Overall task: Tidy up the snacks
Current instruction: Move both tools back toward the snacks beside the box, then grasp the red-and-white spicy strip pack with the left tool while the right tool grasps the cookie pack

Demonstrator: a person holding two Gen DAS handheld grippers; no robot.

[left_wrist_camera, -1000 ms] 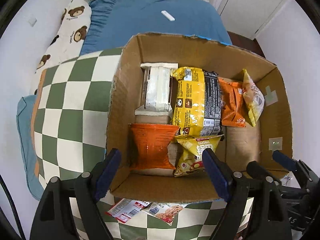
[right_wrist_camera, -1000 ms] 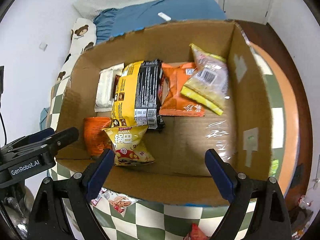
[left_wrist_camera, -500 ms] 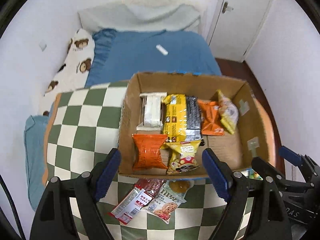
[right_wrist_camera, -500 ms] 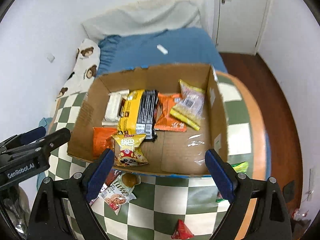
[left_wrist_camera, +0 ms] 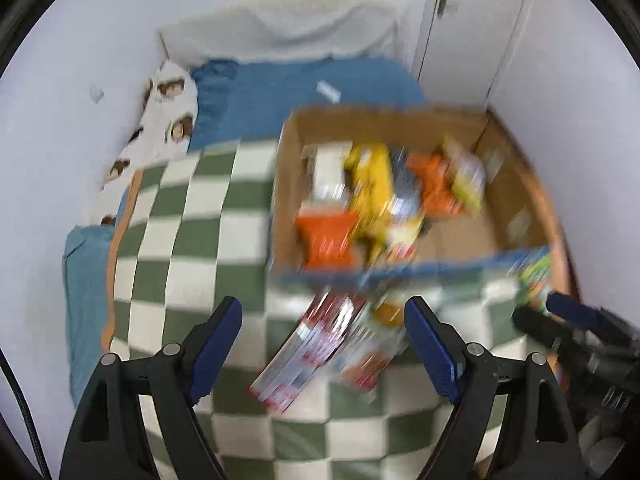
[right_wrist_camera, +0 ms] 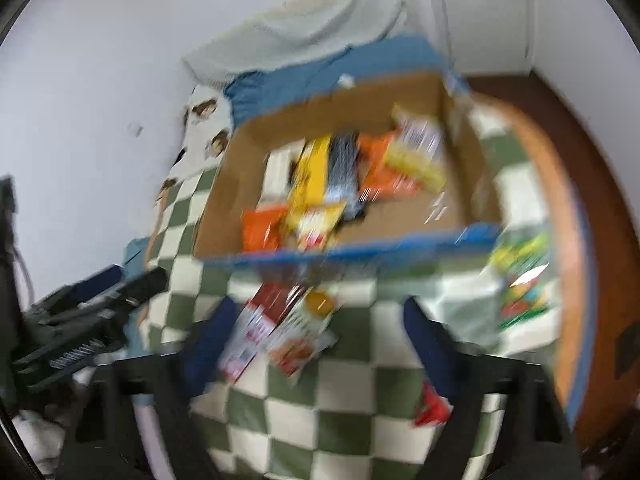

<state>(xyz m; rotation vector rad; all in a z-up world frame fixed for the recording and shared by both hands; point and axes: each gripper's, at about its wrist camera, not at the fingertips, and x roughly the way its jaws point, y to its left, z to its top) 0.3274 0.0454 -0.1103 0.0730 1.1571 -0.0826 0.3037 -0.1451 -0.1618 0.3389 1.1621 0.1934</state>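
Note:
Both views are motion-blurred. An open cardboard box (left_wrist_camera: 288, 200) (right_wrist_camera: 224, 184) on the checkered table holds several snack packets: orange, yellow, white. In front of the box lie loose packets: a red-and-white one (left_wrist_camera: 308, 352) (right_wrist_camera: 256, 328) and a biscuit packet (left_wrist_camera: 372, 356) (right_wrist_camera: 304, 340). A green packet (right_wrist_camera: 524, 276) lies right of the box and a small red packet (right_wrist_camera: 434, 408) sits near the right finger. My left gripper (left_wrist_camera: 324, 344) is open and empty, hovering over the loose packets. My right gripper (right_wrist_camera: 316, 344) is open and empty above the same packets.
The green-and-white checkered cloth (left_wrist_camera: 188, 240) covers a round table with an orange rim (right_wrist_camera: 572, 280). A bed with a blue sheet (left_wrist_camera: 280, 92) and a bear-print pillow (left_wrist_camera: 168, 120) lies behind. A white door (left_wrist_camera: 476, 28) stands at the back right.
Both grippers have pulled back and up from the box. The box now looks smaller and farther, and the loose packets in front of it have come into view between the fingers.

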